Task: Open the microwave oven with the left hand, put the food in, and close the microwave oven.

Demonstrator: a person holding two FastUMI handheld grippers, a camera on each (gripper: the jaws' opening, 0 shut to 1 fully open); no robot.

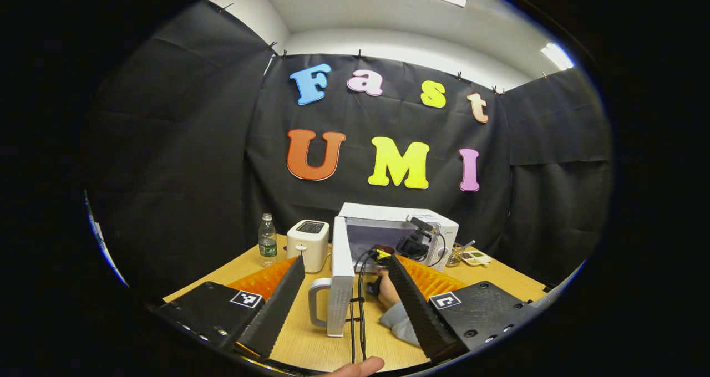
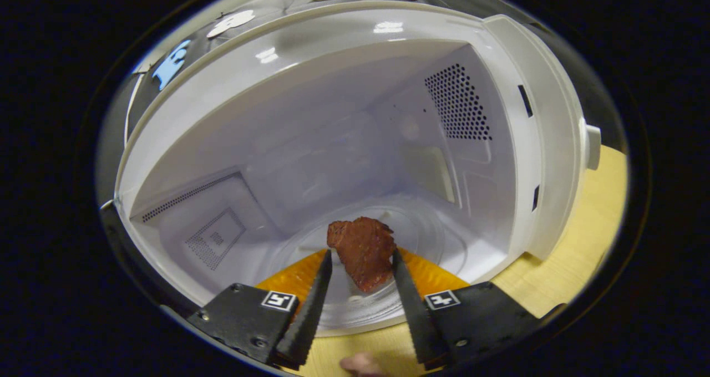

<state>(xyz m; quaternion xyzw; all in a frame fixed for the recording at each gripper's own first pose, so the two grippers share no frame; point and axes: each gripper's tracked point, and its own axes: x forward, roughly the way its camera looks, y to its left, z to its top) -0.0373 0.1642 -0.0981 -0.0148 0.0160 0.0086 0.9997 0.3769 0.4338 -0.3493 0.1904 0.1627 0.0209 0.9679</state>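
Microwave [image 1: 399,227] sits at about 12 o'clock on the wooden table [image 1: 310,344] in the left gripper view, just right of centre, with its door [image 1: 339,277] swung wide open toward the camera and seen nearly edge-on; the door handle [image 1: 317,305] faces 9 o'clock. A toaster [image 1: 308,244] stands just beside the microwave at its 9 o'clock, and a water bottle [image 1: 267,238] stands near the toaster, further toward 9 o'clock. A small tray [image 1: 474,256] with bits on it lies near the microwave at its 3 o'clock.

The left gripper [image 1: 344,263] hangs in front of the door with its fingers spread wide apart and nothing between them. Past it, at the mouth of the microwave, the right gripper [image 1: 413,244] is seen, with a hand [image 1: 385,291] and grey sleeve [image 1: 402,324] behind it and a black cable [image 1: 358,299] trailing toward 6 o'clock.

In the right gripper view the right gripper [image 2: 360,252] reaches into the white cavity [image 2: 310,161] of the microwave. A reddish-brown piece of meat [image 2: 363,249] is between its fingertips, with both fingers touching its sides, above the round glass plate [image 2: 438,238] on the cavity floor. Whether the meat touches the plate I cannot tell. A vent grid [image 2: 457,102] shows at 2 o'clock on the cavity wall.
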